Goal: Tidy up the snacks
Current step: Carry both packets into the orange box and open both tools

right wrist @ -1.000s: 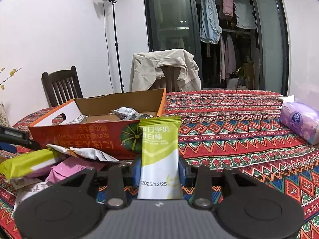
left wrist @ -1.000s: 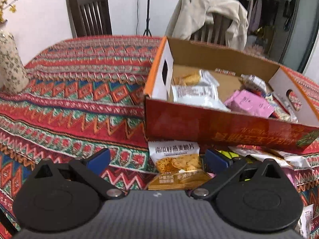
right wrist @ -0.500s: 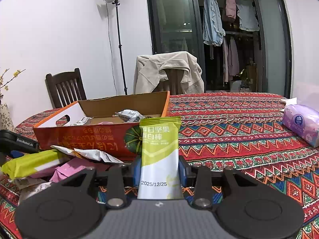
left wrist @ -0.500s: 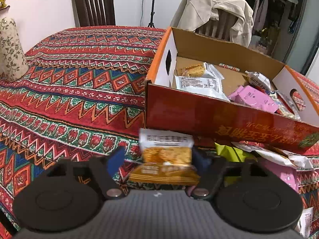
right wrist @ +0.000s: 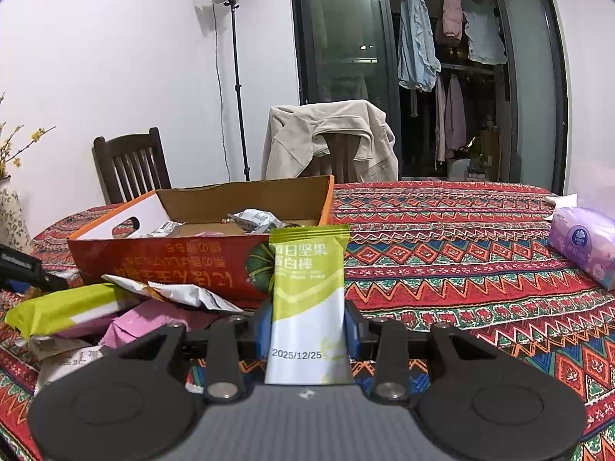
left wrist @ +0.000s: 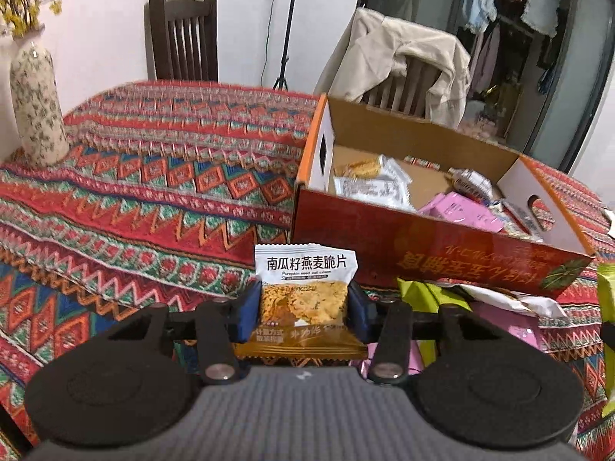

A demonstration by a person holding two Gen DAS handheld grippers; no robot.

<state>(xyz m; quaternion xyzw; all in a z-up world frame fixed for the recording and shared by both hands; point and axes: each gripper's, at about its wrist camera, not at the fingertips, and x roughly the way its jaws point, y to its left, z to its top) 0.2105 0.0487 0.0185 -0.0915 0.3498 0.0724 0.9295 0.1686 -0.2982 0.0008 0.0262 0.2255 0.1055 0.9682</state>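
Orange-and-white pumpkin seed oat crisp packet (left wrist: pixel 305 299) sits upright, clamped between the two blue pads of the left gripper (left wrist: pixel 304 307), above the patterned tablecloth (left wrist: pixel 153 199). At 1 o'clock from the packet stands the open cardboard box (left wrist: pixel 434 246), its red front wall facing the camera; white and pink snack packets (left wrist: pixel 461 207) lie inside it. Loose snack wrappers (left wrist: pixel 480 299) lie on the cloth at 3 o'clock from the packet, just in front of the box.

Green-and-white nut protein bar (right wrist: pixel 307 299) stands upright, clamped between the blue pads of the right gripper (right wrist: pixel 307 330). The box (right wrist: pixel 173 257) is at 10 o'clock from the bar. A yellow-green bar (right wrist: pixel 65 307) and pink packets (right wrist: pixel 153 322) lie at 9 o'clock. A purple tissue pack (right wrist: pixel 584 246) rests at 3 o'clock, well apart. A floral vase (left wrist: pixel 36 103) stands at the table's far left edge.
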